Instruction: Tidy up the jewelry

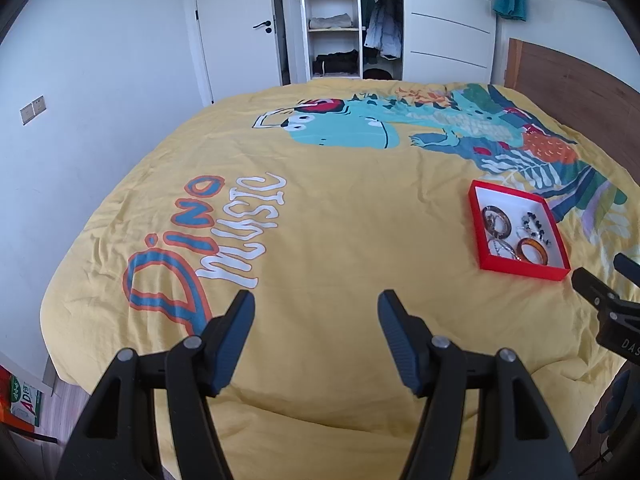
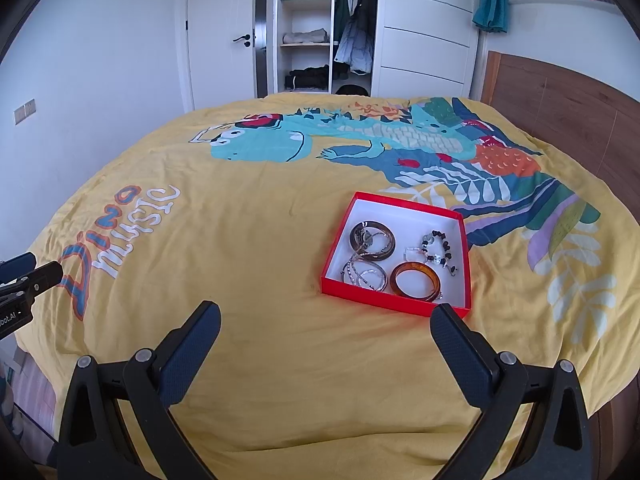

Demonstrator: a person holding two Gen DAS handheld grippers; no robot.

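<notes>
A red shallow box (image 2: 400, 204) with a white inside lies on the yellow bed cover; it also shows at the right of the left wrist view (image 1: 478, 226). Inside lie a dark brown bangle (image 2: 372, 241), an amber bangle (image 2: 416, 281), silver bangles (image 2: 363, 275) and a beaded bracelet (image 2: 438, 249). My right gripper (image 2: 326, 314) is open and empty, just short of the box's near edge. My left gripper (image 1: 316, 300) is open and empty over bare cover, well left of the box.
The yellow bed cover (image 2: 260, 240) has a dinosaur print and "Dino music" lettering. A wooden headboard (image 2: 560, 104) stands at the right. An open wardrobe (image 2: 320, 40) and a white door (image 2: 224, 40) are behind the bed. The bed's near edge drops to the floor.
</notes>
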